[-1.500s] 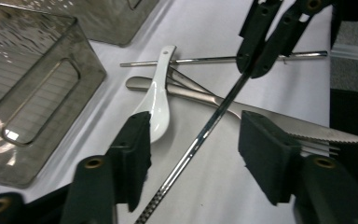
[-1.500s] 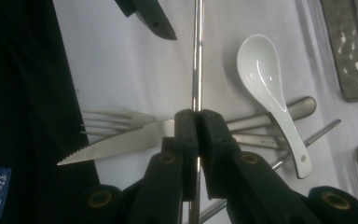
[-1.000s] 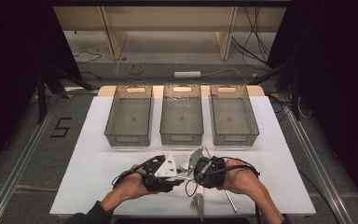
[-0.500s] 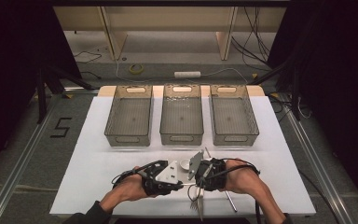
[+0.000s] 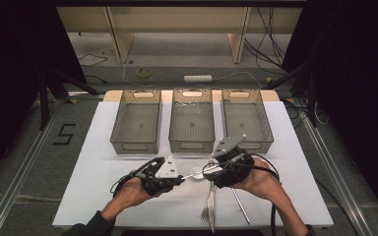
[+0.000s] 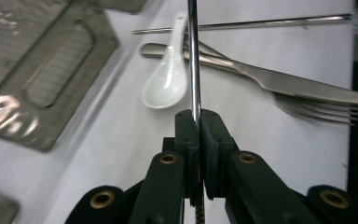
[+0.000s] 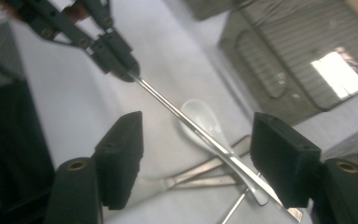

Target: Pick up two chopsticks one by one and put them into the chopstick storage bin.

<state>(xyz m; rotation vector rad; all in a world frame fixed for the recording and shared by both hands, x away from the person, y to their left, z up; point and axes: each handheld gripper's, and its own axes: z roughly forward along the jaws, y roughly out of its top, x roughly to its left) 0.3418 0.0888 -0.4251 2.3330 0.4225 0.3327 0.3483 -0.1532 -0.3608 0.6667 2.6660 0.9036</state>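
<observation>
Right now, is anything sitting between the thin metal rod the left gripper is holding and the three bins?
Nothing visible does. The left gripper is shut on the rod, and bare table lies ahead of the bins. The white spoon lies beneath the rod.

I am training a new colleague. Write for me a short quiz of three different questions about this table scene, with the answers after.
1. True or false: the left gripper is shut on a thin metal rod.
2. How many grey baskets stand in the row at the far side of the white table?
3. Which lies under the rod? A) a white spoon B) a cup C) a plate

Key
1. True; the right gripper stands open, its jaws having just been opening, with the rod passing between them untouched.
2. Three.
3. A; a knife and fork lie beside it.
</observation>
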